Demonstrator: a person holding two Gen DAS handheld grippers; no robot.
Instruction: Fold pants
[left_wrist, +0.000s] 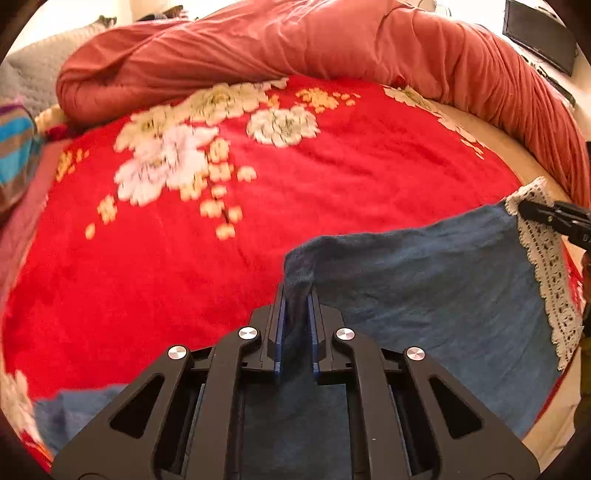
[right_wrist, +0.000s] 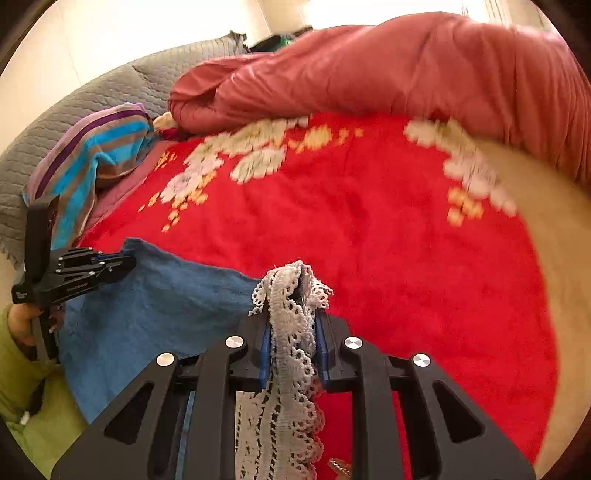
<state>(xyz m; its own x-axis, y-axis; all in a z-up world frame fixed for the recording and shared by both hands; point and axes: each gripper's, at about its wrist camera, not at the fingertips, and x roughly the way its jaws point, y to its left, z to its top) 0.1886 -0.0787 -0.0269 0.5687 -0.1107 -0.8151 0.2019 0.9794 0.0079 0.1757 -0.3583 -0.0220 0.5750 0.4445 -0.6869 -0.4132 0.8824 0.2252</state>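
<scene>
The blue denim pants (left_wrist: 424, 288) with a white lace hem (left_wrist: 550, 280) hang lifted over the red floral blanket (left_wrist: 332, 177). My left gripper (left_wrist: 295, 295) is shut on a blue fabric edge of the pants. My right gripper (right_wrist: 291, 295) is shut on the lace hem (right_wrist: 288, 369) of the pants (right_wrist: 147, 317). The right gripper shows at the right edge of the left wrist view (left_wrist: 554, 218), and the left gripper shows at the left of the right wrist view (right_wrist: 118, 264). The pants stretch between the two grippers.
A bunched pink-red duvet (left_wrist: 332, 40) lies along the far side of the bed. A striped cloth (right_wrist: 96, 162) and a grey quilted pillow (right_wrist: 110, 96) lie at the left. A dark screen (left_wrist: 539, 33) stands at the far right. The blanket (right_wrist: 369, 221) shows under the pants.
</scene>
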